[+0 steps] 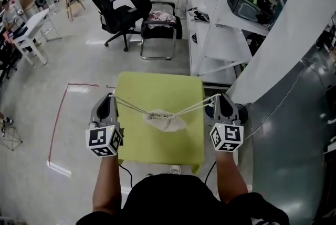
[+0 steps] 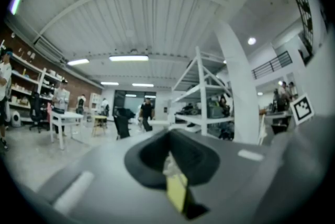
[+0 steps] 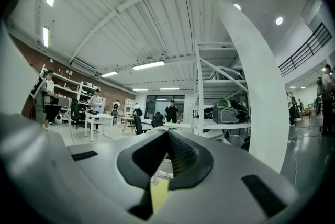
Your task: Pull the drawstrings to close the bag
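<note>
Centre frame: bag (image 1: 165, 120) on yellow-green table (image 1: 157, 87), well in from every edge, bare top all round. Left gripper (image 1: 111, 98) sits at table's left edge, right gripper (image 1: 219, 96) at its right edge, both pinched tight on the drawstrings (image 1: 131, 105). Cords run taut left-right; bag's gathered mouth points to frame top. Grey floor beyond, office chairs (image 1: 113, 13) upper left, white rack (image 1: 215, 19) upper right.

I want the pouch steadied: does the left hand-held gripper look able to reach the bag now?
Probably not yet. The left hand-held gripper is shut on a taut drawstring at the left edge of the table, apart from the bag. Nothing lies between them, so only that grip holds it back.
</note>
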`<action>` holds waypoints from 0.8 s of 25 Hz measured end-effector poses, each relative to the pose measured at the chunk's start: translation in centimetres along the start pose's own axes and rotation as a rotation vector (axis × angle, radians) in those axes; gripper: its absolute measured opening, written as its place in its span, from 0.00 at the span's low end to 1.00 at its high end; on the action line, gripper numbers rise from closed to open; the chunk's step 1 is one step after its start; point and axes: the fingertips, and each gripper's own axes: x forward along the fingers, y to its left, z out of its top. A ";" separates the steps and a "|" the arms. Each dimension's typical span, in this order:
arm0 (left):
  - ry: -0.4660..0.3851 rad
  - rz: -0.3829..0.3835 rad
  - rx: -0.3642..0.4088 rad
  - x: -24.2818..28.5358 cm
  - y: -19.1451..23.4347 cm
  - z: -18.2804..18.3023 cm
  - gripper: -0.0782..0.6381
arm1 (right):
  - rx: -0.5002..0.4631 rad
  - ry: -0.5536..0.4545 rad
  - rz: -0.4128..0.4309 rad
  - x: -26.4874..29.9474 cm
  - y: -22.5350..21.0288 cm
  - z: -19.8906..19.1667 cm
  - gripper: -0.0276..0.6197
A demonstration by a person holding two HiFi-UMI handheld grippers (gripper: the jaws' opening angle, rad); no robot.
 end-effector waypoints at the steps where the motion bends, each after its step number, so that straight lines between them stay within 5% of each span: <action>1: 0.000 -0.004 0.000 0.1 -0.2 0.1 0.12 | 0.000 0.000 0.011 0.1 0.5 0.1 0.05; 12: -0.008 -0.034 0.009 0.2 -1.6 0.9 0.12 | -0.007 -0.021 0.067 0.7 3.3 1.6 0.05; 20: -0.071 0.002 0.024 -0.5 -0.1 3.8 0.12 | -0.028 -0.068 0.015 0.3 1.7 3.8 0.05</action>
